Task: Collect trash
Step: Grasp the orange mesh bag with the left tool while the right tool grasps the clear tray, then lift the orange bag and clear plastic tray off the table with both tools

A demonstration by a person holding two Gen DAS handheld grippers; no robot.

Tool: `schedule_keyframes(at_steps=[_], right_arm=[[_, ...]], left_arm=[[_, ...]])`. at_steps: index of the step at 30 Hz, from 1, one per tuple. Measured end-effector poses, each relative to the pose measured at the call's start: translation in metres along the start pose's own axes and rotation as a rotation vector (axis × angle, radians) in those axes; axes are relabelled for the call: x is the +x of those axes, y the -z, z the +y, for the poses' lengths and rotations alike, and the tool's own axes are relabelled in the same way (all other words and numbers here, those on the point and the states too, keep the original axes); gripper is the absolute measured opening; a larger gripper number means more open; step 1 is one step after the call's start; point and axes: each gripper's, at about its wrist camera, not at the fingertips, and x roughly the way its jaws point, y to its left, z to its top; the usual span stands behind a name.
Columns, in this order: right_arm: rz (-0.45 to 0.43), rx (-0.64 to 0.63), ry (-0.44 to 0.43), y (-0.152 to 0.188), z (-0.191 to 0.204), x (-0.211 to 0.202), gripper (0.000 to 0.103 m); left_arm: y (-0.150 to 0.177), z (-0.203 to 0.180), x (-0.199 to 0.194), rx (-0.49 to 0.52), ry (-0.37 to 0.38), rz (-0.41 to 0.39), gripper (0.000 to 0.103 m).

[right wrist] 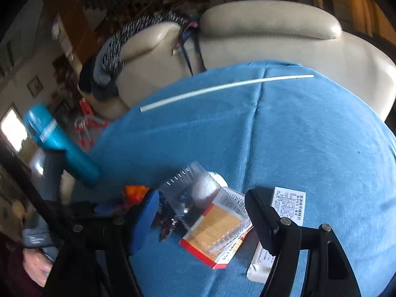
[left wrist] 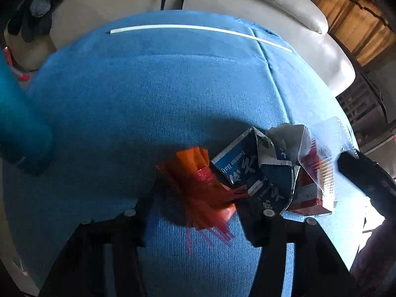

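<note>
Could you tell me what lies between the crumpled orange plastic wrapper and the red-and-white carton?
In the left wrist view, a crushed dark blue carton lies between the orange wrapper and red-and-white carton.

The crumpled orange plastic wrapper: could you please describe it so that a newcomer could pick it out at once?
Start at the blue cloth covering the surface before the cream sofa. The trash lies in a cluster at its near edge. The orange wrapper is the leftmost piece there, beside the torn blue carton; it alone is translucent orange and crinkled.

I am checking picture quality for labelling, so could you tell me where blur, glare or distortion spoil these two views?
Left wrist: orange wrapper streaked by motion blur, glare on the clear plastic tray. Right wrist: teal bottle smeared, blue cloth bulging from fisheye.
</note>
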Motion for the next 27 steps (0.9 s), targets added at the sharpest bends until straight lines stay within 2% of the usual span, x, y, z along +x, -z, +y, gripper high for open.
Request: schedule_keyframes(at_steps=[2,4,6,12,20,24,27], right_arm=[[0.004,-0.022,0.038,0.004,0.003,0.009,0.074],[-0.017,-0.028,0.071,0.009,0.004,0.009,0.058],[-0.043,-0.024,0.089,0.014,0.004,0.006,0.057],[-0.103,0.107,0.038,0.033,-0.009,-0.02,0.057],[-0.176,0.231,0.015,0.092,-0.001,-0.083,0.057],[-0.182,0.249,0.088,0.13,0.005,-0.107,0.057],[-0.155,0.27,0.145,0.162,0.006,-0.117,0.057]], left_arm=[[0.001,0.003,0.0,-0.003,0.027,0.004,0.046],[0.001,0.003,0.001,0.008,0.031,-0.006,0.044],[0.005,0.003,0.0,0.021,0.033,-0.015,0.044],[0.026,-0.002,-0.025,0.086,0.041,-0.049,0.043],[0.067,-0.028,-0.07,0.235,0.024,-0.13,0.043],[0.087,-0.041,-0.084,0.333,0.001,-0.163,0.043],[0.113,-0.049,-0.082,0.402,0.024,-0.134,0.043]])
